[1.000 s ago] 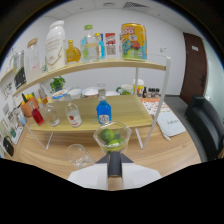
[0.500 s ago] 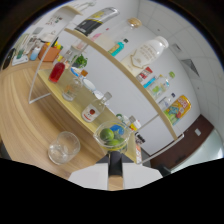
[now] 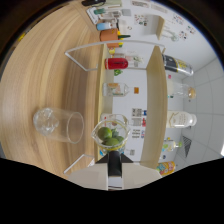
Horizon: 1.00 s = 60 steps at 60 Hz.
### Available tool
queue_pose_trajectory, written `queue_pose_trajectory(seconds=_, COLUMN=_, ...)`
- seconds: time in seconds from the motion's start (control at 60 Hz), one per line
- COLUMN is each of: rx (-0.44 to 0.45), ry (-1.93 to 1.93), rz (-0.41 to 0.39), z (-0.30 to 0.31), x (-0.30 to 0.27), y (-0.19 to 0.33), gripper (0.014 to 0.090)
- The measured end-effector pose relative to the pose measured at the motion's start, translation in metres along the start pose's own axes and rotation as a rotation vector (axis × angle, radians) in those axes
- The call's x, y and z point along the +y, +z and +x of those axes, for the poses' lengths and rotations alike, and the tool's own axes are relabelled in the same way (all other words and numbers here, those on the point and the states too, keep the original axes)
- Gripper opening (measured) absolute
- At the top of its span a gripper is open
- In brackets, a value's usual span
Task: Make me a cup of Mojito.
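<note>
Clamped narrowly by the tool [image 3: 115, 167] around the foot of a small glass cup [image 3: 111, 131], judging by how the cup hung off the desk [image 3: 45, 65] with the whole view rolled onto its side. Carried lime pieces [image 3: 105, 133] inside the cup. Hung just beside the front edge of the lower shelf [image 3: 155, 100], with the empty tumbler [image 3: 59, 124] standing apart on the desk, out in front of that edge.

Risked spilling limes onto the wood instead of into the tumbler, given that heavy roll and the gap between the two glasses. Could also have knocked the cup against the shelf's front edge or its white wire leg, being so close. Might have let the cup slip, smooth glass being held low on the base.

Hid both fingertips behind the cup. Left the labels on the shelf bottles, the red bottle [image 3: 116, 63] included, unreadable. Showed no mint, ice or soda that could be told for certain.
</note>
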Motion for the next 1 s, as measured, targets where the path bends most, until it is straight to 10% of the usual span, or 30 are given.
queue_pose_trajectory(seconds=0.55, rx=-0.007, ry=0.822, rz=0.045, z=0.056, x=0.027, y=-0.032, gripper=0.0155)
queue_pose_trajectory(seconds=1.0, rx=-0.346, ry=1.652, rz=-0.317, z=-0.124, x=0.163, y=-0.022, gripper=0.0155)
